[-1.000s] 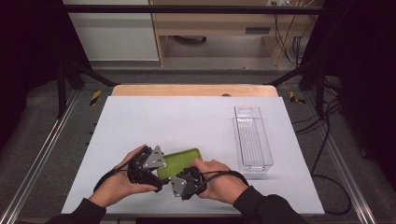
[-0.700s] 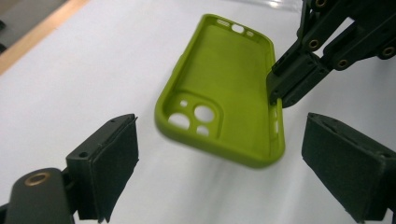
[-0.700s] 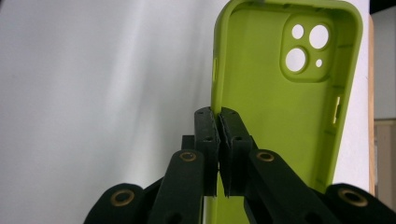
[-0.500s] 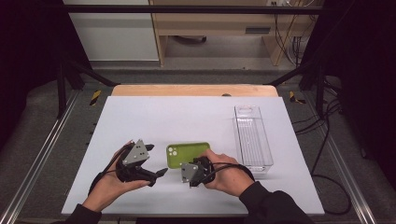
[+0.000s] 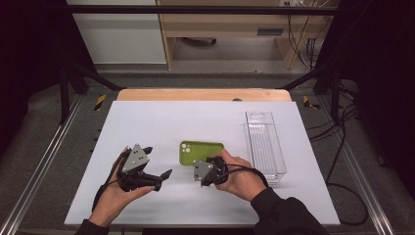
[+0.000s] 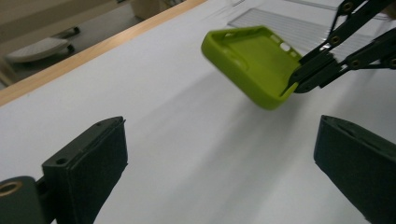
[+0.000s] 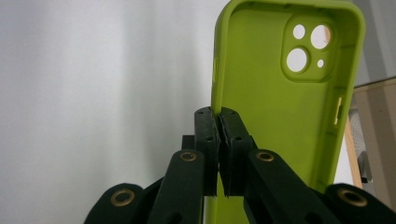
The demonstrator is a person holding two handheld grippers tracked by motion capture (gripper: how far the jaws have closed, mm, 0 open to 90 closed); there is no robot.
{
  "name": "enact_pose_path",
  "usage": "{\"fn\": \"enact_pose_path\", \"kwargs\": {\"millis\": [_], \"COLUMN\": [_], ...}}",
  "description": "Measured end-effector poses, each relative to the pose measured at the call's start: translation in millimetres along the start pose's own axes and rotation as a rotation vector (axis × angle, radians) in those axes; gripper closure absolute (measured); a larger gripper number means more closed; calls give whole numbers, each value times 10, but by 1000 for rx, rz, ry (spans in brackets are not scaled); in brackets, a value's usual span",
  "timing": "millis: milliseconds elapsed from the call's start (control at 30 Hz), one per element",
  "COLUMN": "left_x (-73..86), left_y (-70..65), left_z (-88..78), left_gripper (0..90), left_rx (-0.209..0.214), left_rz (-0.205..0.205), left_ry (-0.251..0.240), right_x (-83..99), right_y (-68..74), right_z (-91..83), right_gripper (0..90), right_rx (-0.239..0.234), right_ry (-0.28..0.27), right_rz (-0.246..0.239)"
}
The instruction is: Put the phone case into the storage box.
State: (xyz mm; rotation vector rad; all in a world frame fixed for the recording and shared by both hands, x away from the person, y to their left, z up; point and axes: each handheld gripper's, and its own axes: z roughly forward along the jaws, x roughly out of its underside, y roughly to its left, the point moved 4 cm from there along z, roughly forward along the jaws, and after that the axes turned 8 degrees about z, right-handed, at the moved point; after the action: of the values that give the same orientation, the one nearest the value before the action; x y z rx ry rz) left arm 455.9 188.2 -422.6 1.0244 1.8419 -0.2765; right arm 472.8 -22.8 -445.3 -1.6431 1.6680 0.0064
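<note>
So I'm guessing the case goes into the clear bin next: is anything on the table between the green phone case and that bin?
Nothing visible. The green phone case, pinched at its edge by the right gripper, has only bare white table between it and the clear bin.

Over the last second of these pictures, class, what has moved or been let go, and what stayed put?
The left tongs have just been opening; they let go of the green phone case and drew away to the left, nothing between their jaws. The right tongs stayed shut on the case's edge and carried it a little to the right, lifted off the table. The clear plastic bin stayed where it was.
</note>
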Motion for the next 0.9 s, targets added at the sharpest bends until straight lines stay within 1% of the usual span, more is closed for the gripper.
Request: {"fn": "enact_pose_path", "kwargs": {"millis": [100, 133, 200, 233, 333, 467, 600, 633, 700, 733, 800, 900], "left_x": [25, 30, 43, 55, 94, 134, 172, 185, 217, 234, 274, 342], "left_y": [-4, -7, -21, -27, -50, -83, -71, -66, -63, -60, -50, -23], "left_z": [-1, -7, -24, -30, -34, -47, -54, -54, -46, -43, -40, -38], "left_gripper": [28, 28, 28, 25, 26, 27, 27, 27, 26, 26, 26, 26], "left_rx": [-9, -12, -7, -7, -27, -48, -78, -92, -115, -119, -129, -135], "left_rz": [-15, -20, -33, -34, -34, -44, -73, -72, -40, -41, -50, -79], "left_ry": [-12, -17, -31, -36, -37, -52, -80, -82, -74, -76, -87, -114], "right_x": [1, 1, 12, 20, 54, 85, 111, 117, 131, 138, 154, 174], "right_y": [-26, -40, -64, -87, -146, -236, -311, -322, -355, -373, -408, -452], "right_z": [1, 2, 8, 15, 33, 39, 30, 27, 23, 19, 12, -2], "right_gripper": [874, 874, 874, 874, 874, 874, 875, 875, 875, 875, 875, 876], "right_rx": [17, 24, 36, 43, 57, 86, 110, 114, 127, 133, 144, 161], "right_ry": [-3, -2, 6, 9, 17, 4, -7, -8, -12, -13, -13, -27], "right_rz": [22, 22, 41, 41, 74, 119, 148, 164, 181, 186, 204, 238]}}
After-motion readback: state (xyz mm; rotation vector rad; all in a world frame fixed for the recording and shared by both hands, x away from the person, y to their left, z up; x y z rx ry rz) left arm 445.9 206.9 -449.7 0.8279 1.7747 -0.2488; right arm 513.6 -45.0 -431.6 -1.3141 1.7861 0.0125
